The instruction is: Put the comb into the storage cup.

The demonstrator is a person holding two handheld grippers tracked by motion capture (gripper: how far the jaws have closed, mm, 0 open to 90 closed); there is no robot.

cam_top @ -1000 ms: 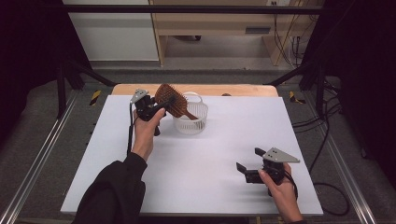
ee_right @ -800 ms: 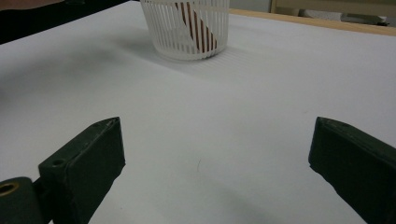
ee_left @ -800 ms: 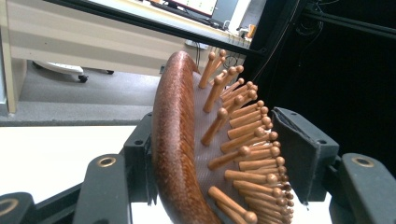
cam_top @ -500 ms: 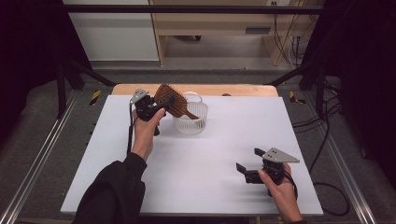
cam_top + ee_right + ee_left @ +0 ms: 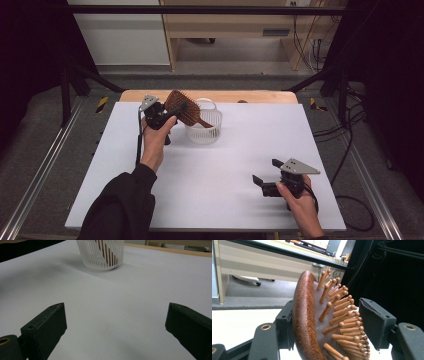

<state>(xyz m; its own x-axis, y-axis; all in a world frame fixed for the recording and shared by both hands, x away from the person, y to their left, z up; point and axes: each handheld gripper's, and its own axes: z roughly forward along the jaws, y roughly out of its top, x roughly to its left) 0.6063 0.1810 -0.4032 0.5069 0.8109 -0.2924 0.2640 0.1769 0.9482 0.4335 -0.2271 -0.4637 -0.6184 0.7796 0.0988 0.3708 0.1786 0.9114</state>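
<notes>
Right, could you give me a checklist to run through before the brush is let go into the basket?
1. Brush handle inside basket: ok.
2. Basket upright on the table: ok.
3. Brush head between the left gripper jaws: ok.
4. Pads pressing on the head: cannot tell.
5. Right gripper open, holding nothing, apart from the basket: ok.

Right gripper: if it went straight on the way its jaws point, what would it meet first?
Most likely the white basket. The right gripper has bare table ahead, and the basket stands slightly left of its centre line, so it might just pass.
</notes>
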